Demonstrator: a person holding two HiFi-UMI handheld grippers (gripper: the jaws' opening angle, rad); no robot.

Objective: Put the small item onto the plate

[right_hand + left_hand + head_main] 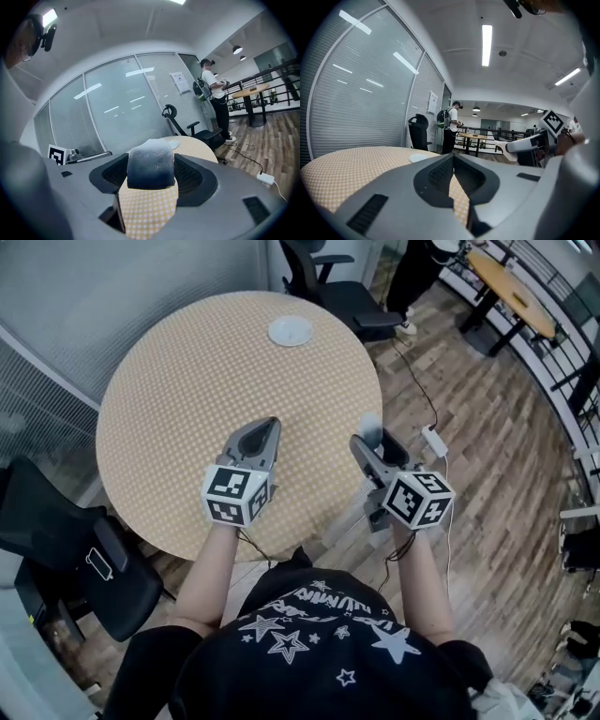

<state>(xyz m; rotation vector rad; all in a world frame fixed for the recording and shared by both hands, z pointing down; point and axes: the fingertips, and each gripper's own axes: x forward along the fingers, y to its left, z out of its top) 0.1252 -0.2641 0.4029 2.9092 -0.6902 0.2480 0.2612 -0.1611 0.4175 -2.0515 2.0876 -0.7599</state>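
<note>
Your right gripper [373,444] is clamped on the small item [150,165], a grey-blue block pinched between its jaws and held above the near edge of the counter [178,390]. Your left gripper [265,434] is pressed closed on nothing, just to the left of the right one. The plate [291,331] lies well ahead of the right gripper and a little to its left, at the counter's far side. By my judgement you are in the carry step. Next, reach forward and leftward until the item hangs over the plate, lower it, and only then let the jaws part.
</note>
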